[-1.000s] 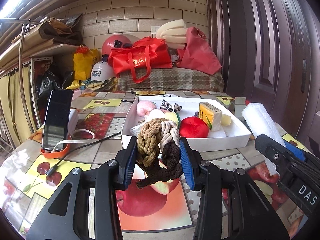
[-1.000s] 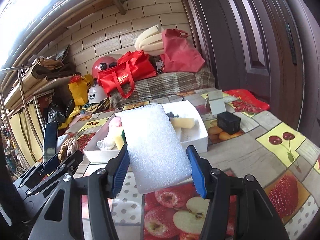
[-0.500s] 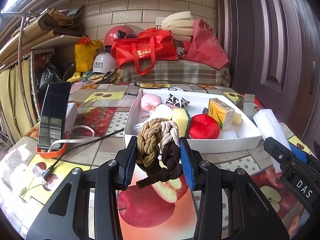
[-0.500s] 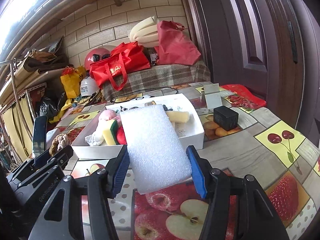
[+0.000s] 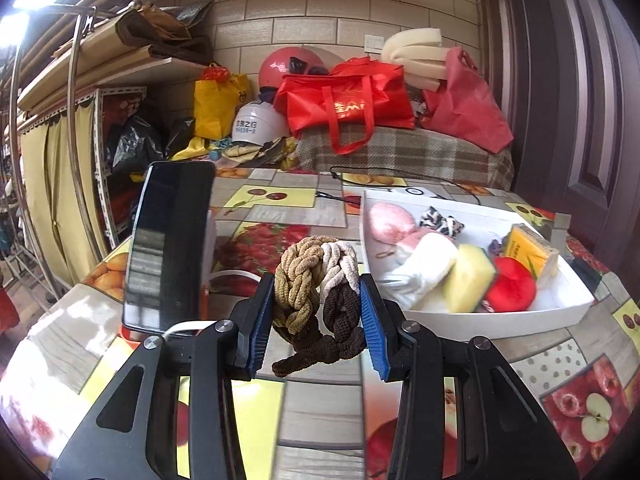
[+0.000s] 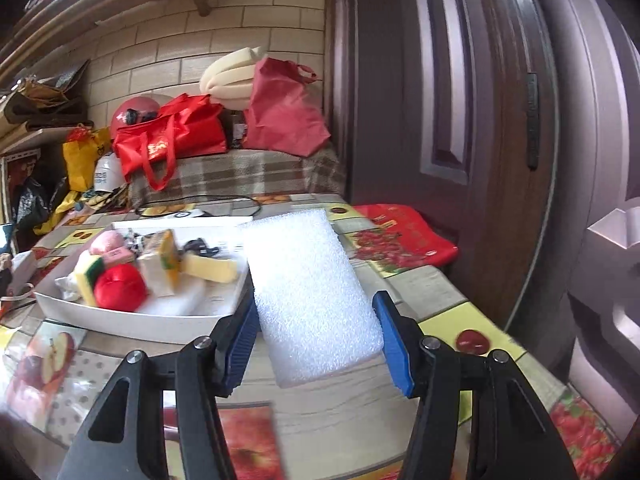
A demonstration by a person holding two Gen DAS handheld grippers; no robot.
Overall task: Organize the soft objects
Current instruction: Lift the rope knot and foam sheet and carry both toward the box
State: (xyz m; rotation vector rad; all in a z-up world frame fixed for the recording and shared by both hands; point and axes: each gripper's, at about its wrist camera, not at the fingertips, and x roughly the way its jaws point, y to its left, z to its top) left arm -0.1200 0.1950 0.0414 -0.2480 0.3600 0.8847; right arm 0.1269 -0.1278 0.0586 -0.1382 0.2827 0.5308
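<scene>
My left gripper [image 5: 316,314] has its blue fingers [image 5: 259,320] pressed narrow on a braided fabric knot [image 5: 320,292] of tan, cream and dark brown cords, which I carry above the counter [image 5: 312,420] with its fruit-print cloth. A loose dark end droops below the pads. Just left of the knot a black phone [image 5: 166,246] stands upright on a stand, with a white cable at its base.

My right gripper [image 6: 318,340] clamps a white foam block [image 6: 310,292] by its 2 long sides, at a middling width; the block juts forward and tilts up over the counter's near-right part.

The white tray [image 5: 500,322] sits on the counter to the right of my left gripper and to the left of my right one. In it lie a pink puff [image 5: 390,220], a black-and-white scrunchie [image 5: 440,218], a white cloth bundle [image 5: 424,268], a yellow-green sponge [image 5: 468,278], a red plush ball [image 5: 512,290] and a yellow-wrapped block [image 5: 530,246]. The foam block's left edge overlaps the tray's right end in the right wrist view; I cannot tell whether they touch.
</scene>
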